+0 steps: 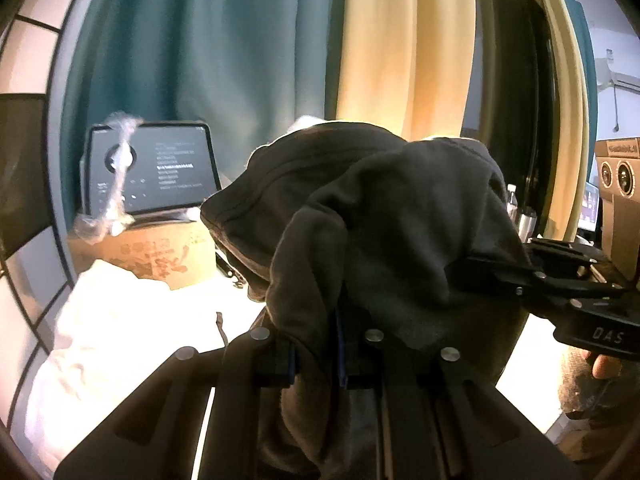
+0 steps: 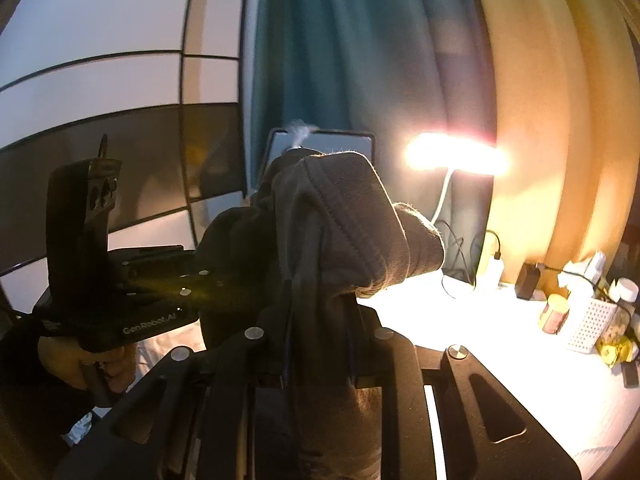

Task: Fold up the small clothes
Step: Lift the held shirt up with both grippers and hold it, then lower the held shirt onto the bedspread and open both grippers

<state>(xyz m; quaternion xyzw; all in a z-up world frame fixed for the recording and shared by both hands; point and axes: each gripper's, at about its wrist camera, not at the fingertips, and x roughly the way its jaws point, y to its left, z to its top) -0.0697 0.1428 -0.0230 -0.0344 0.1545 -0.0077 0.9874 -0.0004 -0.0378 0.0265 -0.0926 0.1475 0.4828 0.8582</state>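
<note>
A dark grey garment (image 1: 372, 216) with stitched hems hangs bunched in the air over the white table. My left gripper (image 1: 316, 344) is shut on a fold of it, and cloth drapes over and below the jaws. The right gripper (image 1: 472, 268) comes in from the right in the left wrist view and bites the same cloth. In the right wrist view my right gripper (image 2: 320, 332) is shut on a hemmed edge of the garment (image 2: 344, 220), which covers the fingertips. The left gripper (image 2: 224, 280) reaches in from the left there, held by a hand (image 2: 76, 364).
A tablet (image 1: 152, 168) leans on a cardboard box (image 1: 160, 256) at the back, white cloth (image 1: 108, 328) piled in front. A lit desk lamp (image 2: 452, 156), cables, a charger (image 2: 528, 280), jars and a white perforated basket (image 2: 588, 328) line the right side. Teal and cream curtains hang behind.
</note>
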